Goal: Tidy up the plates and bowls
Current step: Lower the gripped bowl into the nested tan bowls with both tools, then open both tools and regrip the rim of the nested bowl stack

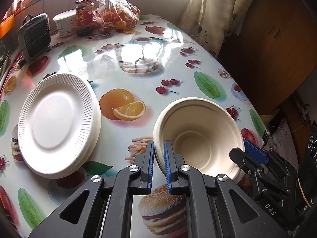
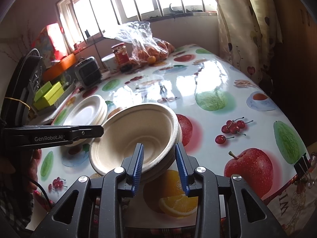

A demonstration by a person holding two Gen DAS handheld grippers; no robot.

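Left wrist view: left gripper [image 1: 158, 159] pinches the paper bowl [image 1: 198, 136] rim.
Right gripper [image 2: 159, 163] straddles the opposite rim, unclamped; lift level, avoiding crushing.

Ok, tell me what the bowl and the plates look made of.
Bowl: likely moulded plant fibre or pulp, beige, matte, faintly grainy, with thin walls.
Plates: white, matte, probably pressed paper or foam; the fluted ribbed rim suggests disposable ware, and stacked edges show at the side.
Both tongs, left and right, straddle the bowl's rim.
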